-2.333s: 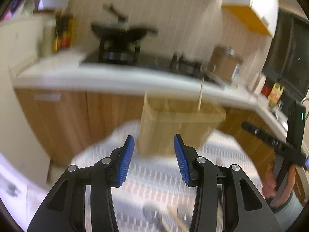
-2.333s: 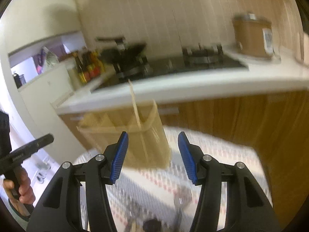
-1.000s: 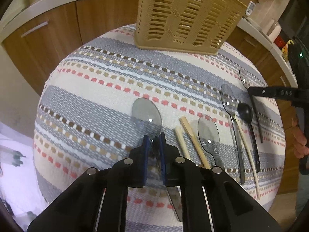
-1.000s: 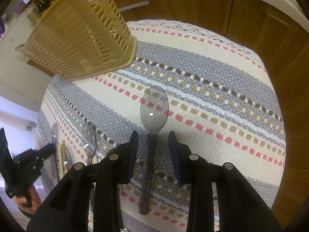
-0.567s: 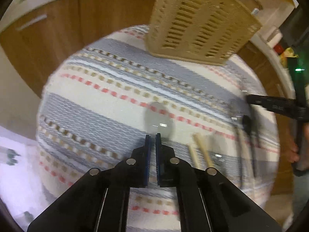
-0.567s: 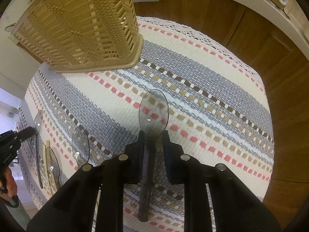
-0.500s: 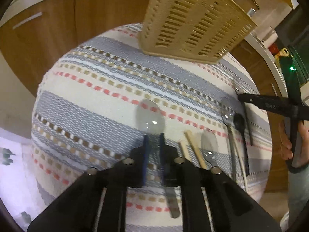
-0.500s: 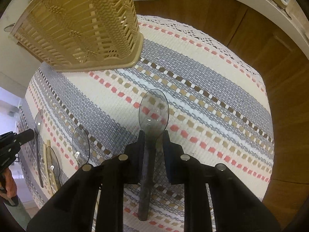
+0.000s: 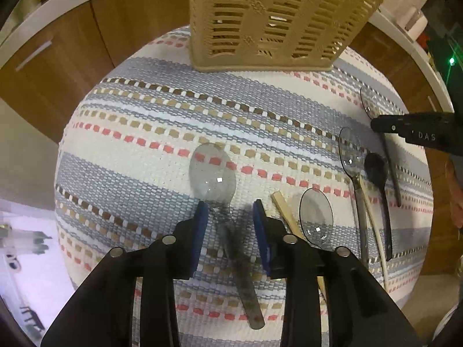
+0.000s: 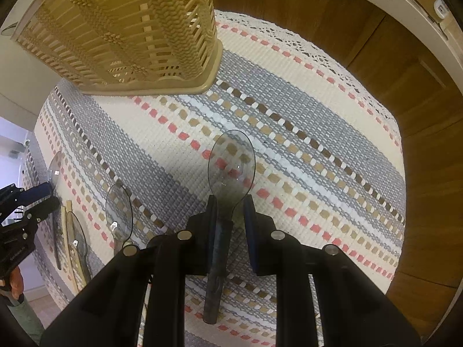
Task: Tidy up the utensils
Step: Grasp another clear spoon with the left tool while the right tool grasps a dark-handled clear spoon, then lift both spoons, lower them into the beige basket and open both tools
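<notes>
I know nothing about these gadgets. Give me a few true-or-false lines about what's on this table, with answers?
1. The basket lies tipped on its side. False: it stands upright on the cloth.
2. A black spoon lies among the utensils. True.
3. The cloth is plain white. False: it has grey, red and tan stripes.
4. A clear spoon lies on the cloth with its handle between the right fingers. True.
5. Every spoon is already in the basket. False: several still lie on the cloth.
</notes>
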A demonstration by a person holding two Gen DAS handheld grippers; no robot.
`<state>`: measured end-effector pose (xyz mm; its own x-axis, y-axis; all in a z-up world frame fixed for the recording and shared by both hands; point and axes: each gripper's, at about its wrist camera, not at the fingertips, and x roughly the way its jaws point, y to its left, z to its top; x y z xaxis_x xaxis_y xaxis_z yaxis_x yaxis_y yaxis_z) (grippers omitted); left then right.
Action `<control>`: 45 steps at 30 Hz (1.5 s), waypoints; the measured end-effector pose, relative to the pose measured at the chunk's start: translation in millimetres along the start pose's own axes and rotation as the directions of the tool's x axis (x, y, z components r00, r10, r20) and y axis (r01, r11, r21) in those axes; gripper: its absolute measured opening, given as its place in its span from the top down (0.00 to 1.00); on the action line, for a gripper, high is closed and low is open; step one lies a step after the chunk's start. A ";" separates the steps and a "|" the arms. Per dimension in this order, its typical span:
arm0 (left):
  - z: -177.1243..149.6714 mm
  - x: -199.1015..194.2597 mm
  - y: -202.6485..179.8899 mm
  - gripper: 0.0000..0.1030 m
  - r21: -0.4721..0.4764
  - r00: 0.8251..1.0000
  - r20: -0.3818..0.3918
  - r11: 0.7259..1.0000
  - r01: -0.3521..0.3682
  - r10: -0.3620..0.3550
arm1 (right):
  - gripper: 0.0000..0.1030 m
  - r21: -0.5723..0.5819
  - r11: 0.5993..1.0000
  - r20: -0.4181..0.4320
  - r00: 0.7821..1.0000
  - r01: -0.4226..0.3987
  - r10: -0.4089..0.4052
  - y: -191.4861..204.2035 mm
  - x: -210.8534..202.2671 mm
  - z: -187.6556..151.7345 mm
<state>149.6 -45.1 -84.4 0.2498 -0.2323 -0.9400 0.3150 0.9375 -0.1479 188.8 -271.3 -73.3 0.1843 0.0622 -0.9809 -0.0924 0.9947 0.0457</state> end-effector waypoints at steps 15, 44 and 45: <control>3.5 -22.2 -7.8 0.91 -0.059 0.970 0.244 0.998 0.028 -0.013 | 0.99 0.009 0.996 0.138 0.986 -0.092 0.090 -18.4 -14.8 -20.7; 90.5 -183.8 -32.8 0.91 0.062 0.534 0.829 0.976 0.210 -0.168 | 0.99 -0.097 0.982 0.819 0.548 -0.160 0.171 -2.8 -209.6 2.0; 92.3 -183.7 -33.3 0.91 0.055 0.511 0.845 0.977 0.204 -0.154 | 0.99 -0.091 0.982 0.832 0.529 -0.166 0.166 -1.5 -209.5 8.5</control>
<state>177.7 -57.6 121.6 0.8534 -0.4822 -0.1981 0.4090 0.8549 -0.3193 158.6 -285.1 133.7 0.8964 0.2667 -0.3541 -0.2101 0.9589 0.1905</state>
